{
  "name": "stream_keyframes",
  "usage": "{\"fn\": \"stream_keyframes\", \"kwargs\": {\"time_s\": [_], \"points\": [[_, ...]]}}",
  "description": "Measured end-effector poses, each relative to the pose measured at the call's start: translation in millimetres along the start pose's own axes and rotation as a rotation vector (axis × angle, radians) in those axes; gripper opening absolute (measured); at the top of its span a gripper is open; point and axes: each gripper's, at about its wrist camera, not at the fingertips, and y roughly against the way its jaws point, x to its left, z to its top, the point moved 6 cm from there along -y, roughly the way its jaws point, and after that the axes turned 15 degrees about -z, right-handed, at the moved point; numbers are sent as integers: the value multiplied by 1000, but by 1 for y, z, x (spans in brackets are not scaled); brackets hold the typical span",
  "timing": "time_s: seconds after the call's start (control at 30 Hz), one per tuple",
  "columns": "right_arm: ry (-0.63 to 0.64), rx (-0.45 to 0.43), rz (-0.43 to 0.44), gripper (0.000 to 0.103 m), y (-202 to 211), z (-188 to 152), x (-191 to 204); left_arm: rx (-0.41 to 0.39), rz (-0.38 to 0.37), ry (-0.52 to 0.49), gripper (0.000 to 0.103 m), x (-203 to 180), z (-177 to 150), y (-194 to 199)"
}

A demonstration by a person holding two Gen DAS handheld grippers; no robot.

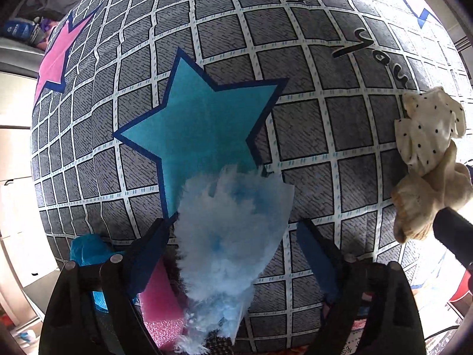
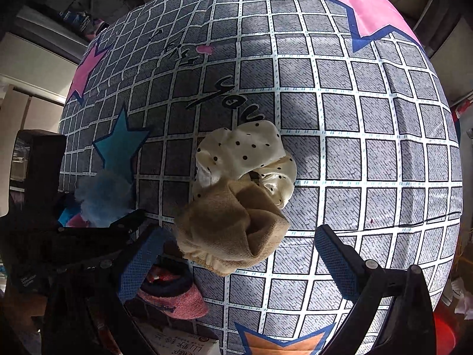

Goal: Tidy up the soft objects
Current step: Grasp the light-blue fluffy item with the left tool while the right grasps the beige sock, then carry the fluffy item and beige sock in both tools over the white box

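A fluffy light-blue soft object (image 1: pixel 230 230) lies on the grey checked bedsheet (image 1: pixel 310 124) between the fingers of my left gripper (image 1: pixel 236 236), which is open around it. A cream polka-dot scrunchie (image 2: pixel 245 153) and a beige scrunchie (image 2: pixel 230 230) lie together on the sheet in the right wrist view. My right gripper (image 2: pixel 239 245) is open with the beige scrunchie between its fingers. Both scrunchies also show at the right edge of the left wrist view (image 1: pixel 428 153).
A pink foam piece (image 1: pixel 159 301) and a teal object (image 1: pixel 88 248) lie by the left gripper's base. A pink and navy knitted item (image 2: pixel 177 298) and a printed box (image 2: pixel 183 346) sit at the bed's near edge. The sheet bears a blue star (image 1: pixel 201 118).
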Motion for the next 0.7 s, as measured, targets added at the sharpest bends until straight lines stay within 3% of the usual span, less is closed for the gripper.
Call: {"fn": "stream_keyframes", "kwargs": {"time_s": [0.1,0.13,0.17,0.23,0.33,0.5,0.7], "points": [[27,44,3,103,-14,0,18,10,-23,6,86,2,3,-2],[32,50,-3,94,-15,-1,21,9,-57,11,77,2,3,-1],[31,54,-8,67,-16,0,21,8,-94,20,70,2,4,0],[10,66,23,40,-16,-2,20,6,-143,44,36,8,7,3],[16,56,36,33,-10,-3,15,-20,-130,50,24,12,3,10],[-3,24,84,33,12,-9,5,-131,-181,86,23,15,-2,40],[-30,-11,102,33,33,-15,2,-263,-173,23,23,4,-6,90]]}}
